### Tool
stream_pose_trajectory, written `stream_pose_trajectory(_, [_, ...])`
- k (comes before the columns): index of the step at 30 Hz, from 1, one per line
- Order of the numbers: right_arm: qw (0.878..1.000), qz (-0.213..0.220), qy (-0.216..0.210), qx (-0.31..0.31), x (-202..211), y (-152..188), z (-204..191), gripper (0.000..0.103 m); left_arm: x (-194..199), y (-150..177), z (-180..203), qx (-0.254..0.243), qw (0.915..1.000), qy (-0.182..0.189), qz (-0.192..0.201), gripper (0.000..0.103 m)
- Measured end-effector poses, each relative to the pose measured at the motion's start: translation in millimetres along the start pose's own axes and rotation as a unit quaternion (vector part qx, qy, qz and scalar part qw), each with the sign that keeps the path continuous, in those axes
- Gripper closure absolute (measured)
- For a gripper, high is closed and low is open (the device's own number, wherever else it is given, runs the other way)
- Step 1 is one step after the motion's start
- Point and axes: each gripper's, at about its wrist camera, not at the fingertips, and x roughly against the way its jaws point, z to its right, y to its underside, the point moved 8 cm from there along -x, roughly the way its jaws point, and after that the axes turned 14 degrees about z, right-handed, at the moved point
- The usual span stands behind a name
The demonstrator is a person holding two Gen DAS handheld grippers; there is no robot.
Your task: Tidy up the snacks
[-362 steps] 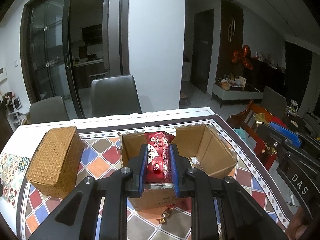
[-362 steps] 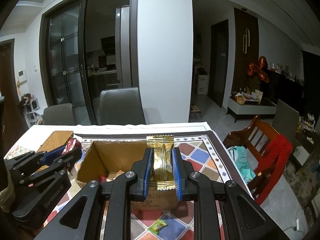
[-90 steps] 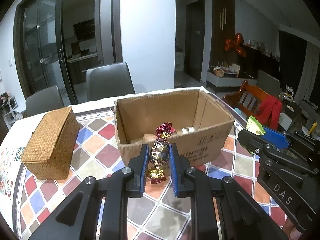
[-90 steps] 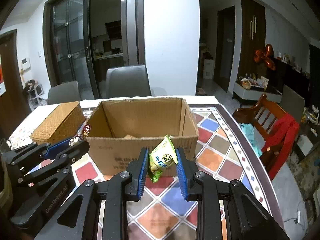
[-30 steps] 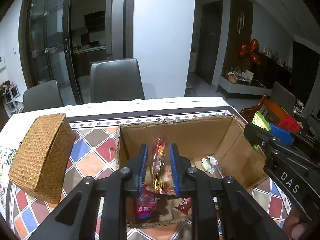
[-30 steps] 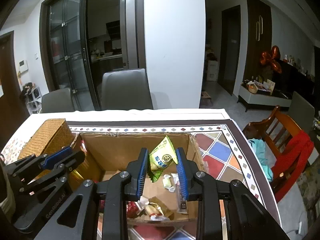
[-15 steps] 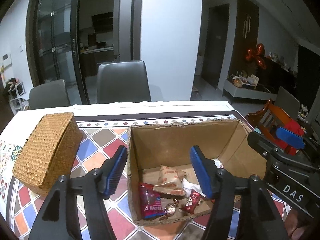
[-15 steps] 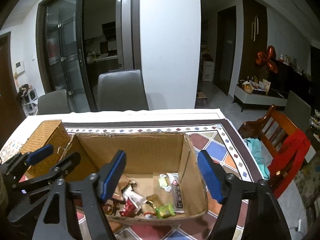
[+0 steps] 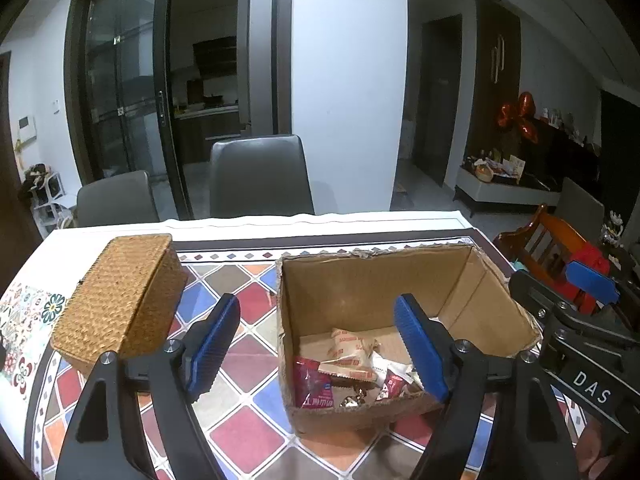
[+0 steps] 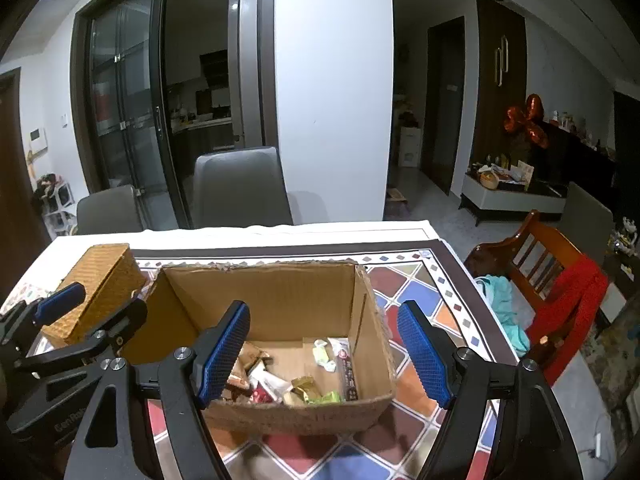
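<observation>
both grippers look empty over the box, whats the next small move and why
Probably lift both clear of the box and look for more loose snacks. The left gripper, jaws opening, and the right gripper hold nothing; the snacks lie inside, and no loose ones show on the table.

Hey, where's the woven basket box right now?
The woven basket box sits at the table's left side in both views, just left of the cardboard box of snacks, lid closed.

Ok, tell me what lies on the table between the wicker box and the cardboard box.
Nothing: between the wicker box and the cardboard box only bare patterned tablecloth shows, clearest in the left wrist view.
</observation>
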Motion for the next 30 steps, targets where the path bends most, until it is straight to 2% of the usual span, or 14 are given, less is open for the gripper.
stream_pose_trajectory(30, [0.999, 0.039, 0.010, 0.001, 96.4, -3.5, 10.1, 0.026, 96.3, -0.1, 1.3, -0.003, 0.9997, -0.002, 0.024, 0.023])
